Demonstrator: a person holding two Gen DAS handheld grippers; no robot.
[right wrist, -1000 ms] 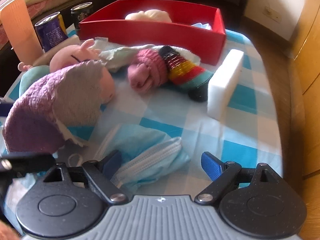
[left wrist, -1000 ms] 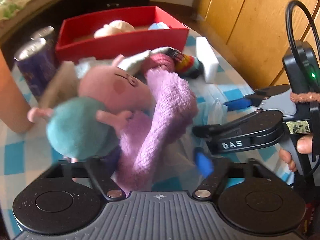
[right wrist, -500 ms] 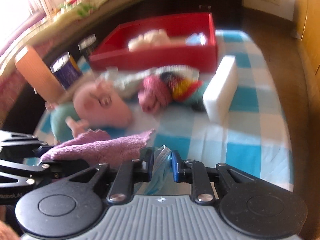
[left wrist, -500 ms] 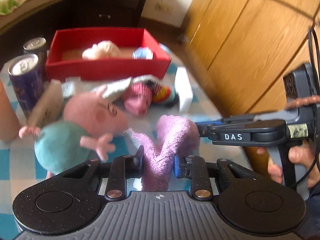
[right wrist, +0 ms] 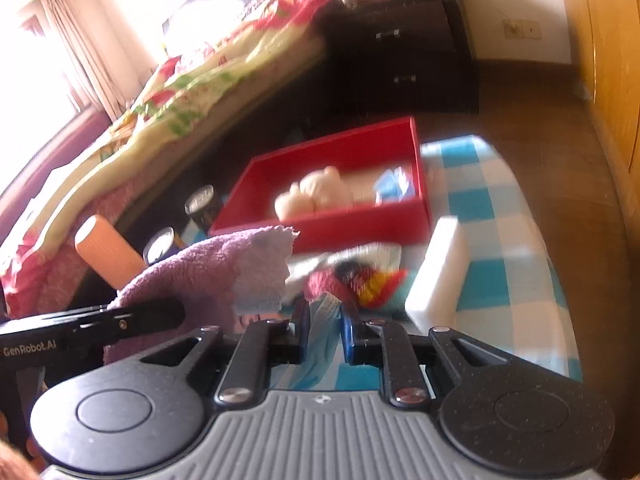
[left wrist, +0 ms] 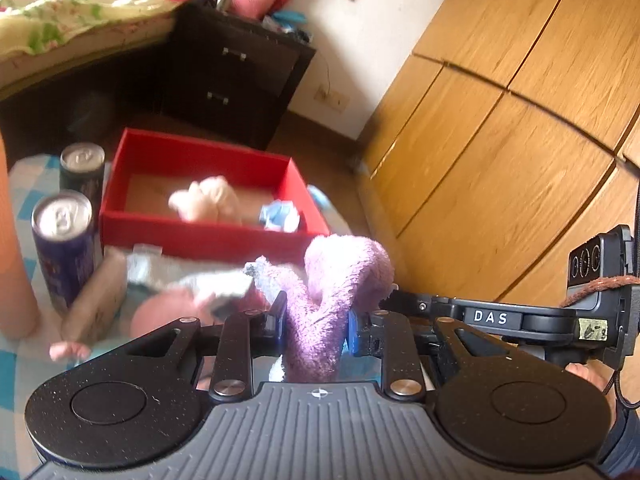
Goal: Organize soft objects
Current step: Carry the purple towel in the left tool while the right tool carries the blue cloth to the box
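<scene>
Both grippers have risen off the checked tablecloth (right wrist: 492, 216) since a second ago, each with a load: then both sets of jaws stood spread low over the pile, now both are pinched. The views have tipped up, so the bed (right wrist: 192, 92) and wardrobe doors (left wrist: 520, 128) fill the upper frame where cloth filled it before. Left gripper (left wrist: 316, 320) is clamped on the purple fluffy sock (left wrist: 332, 288), which arches up and droops toward 2 o'clock, clear of the table; a second ago it lay draped over the pink pig plush (left wrist: 160, 316), which stays on the cloth at 9 o'clock of the jaws. Right gripper (right wrist: 324, 332) is pressed together on the pale blue face mask (right wrist: 320, 344), which hangs below the pads; earlier it lay flat between open fingers. The red box (left wrist: 200, 236), at 12 o'clock in both views, holds a cream plush (left wrist: 208, 200) and a crumpled blue item (left wrist: 280, 216), unchanged. Judgement: two soft items are lifted at once, and carrying them to the box looks like the next step. Left on the cloth: striped sock (right wrist: 372, 280), white foam block (right wrist: 436, 268), two cans (left wrist: 64, 240).
</scene>
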